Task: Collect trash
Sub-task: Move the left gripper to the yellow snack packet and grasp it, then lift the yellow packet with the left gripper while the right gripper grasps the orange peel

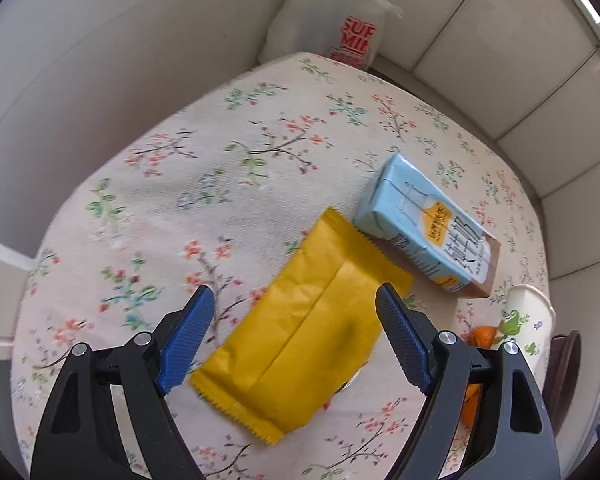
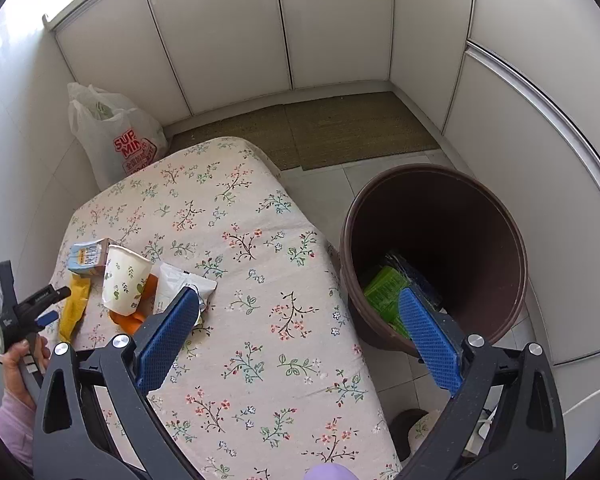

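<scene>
Left wrist view: left gripper with jaws wide apart, straddling the near half of a yellow wrapper without pressing on it; blue pads clear of both long sides. Wrapper flat on the floral tablecloth, running diagonally toward the right edge of the table. Just beyond its far end, a light-blue carton lying on its side, touching or nearly touching the wrapper's serrated end. Near the right edge, a paper cup with leaf print, and orange peel beside it, partly hidden by the right finger. White plastic bag with red lettering standing beyond the far edge of the table.

Right wrist view: right gripper with jaws wide apart and nothing between them, hanging over the table's right edge. Brown bin on the tiled floor just beside that edge, with green packaging at its bottom. White crumpled wrapper next to the cup near the left edge. Hand with pink sleeve at lower left, holding the other tool.
</scene>
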Demonstrator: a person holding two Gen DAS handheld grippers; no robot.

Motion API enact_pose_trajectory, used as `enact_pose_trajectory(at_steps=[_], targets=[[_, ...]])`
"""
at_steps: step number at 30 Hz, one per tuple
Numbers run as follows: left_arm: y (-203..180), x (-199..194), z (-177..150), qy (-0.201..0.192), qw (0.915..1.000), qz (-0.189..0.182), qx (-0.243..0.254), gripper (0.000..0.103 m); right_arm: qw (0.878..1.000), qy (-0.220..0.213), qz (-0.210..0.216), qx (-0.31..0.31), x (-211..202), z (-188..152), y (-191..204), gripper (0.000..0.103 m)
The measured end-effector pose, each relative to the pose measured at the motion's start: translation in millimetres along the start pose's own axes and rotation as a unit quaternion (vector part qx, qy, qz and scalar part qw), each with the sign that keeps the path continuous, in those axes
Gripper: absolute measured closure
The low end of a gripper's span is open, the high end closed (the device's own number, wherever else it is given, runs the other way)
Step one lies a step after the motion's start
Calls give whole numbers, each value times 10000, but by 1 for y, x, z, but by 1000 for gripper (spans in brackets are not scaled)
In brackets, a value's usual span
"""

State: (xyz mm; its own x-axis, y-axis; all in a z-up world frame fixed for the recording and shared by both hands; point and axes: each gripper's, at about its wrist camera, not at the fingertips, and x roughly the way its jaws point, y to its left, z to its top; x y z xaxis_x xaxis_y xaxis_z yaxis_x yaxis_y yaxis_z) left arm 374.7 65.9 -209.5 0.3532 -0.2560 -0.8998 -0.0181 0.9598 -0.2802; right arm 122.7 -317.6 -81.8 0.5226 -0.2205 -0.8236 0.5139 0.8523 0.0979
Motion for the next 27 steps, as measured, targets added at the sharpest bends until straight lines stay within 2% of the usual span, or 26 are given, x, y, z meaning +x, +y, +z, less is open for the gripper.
enact_pose_trajectory(at_steps=[5,8,10,13,17,19,23,27], targets=[[-6,9,6,74,9998,-178,-88,13,9999,74,-92,-98,9,0,8,7],[-22,13,1,161,9994,-167,243,11,9997,133,-102,-166,14,0,13,7],[-38,17,-6,232,9971,172,704,11,9996,141,-107,-222,15,-1,17,7],[-61,24,-26,261,9831,972,1527,13,9994,159,-106,-277,16,-3,22,7],[-65,13,-35,77,9843,874,1532,43,9994,192,-58,-296,18,-6,28,7],[-64,8,-39,82,9841,847,1562,53,9992,207,-3,-335,18,-7,32,7],[-58,-2,-51,95,9855,742,1523,71,9984,233,73,-512,17,-11,42,7],[-49,-13,-71,129,9882,668,1369,79,9963,316,151,-780,19,-18,54,7]])
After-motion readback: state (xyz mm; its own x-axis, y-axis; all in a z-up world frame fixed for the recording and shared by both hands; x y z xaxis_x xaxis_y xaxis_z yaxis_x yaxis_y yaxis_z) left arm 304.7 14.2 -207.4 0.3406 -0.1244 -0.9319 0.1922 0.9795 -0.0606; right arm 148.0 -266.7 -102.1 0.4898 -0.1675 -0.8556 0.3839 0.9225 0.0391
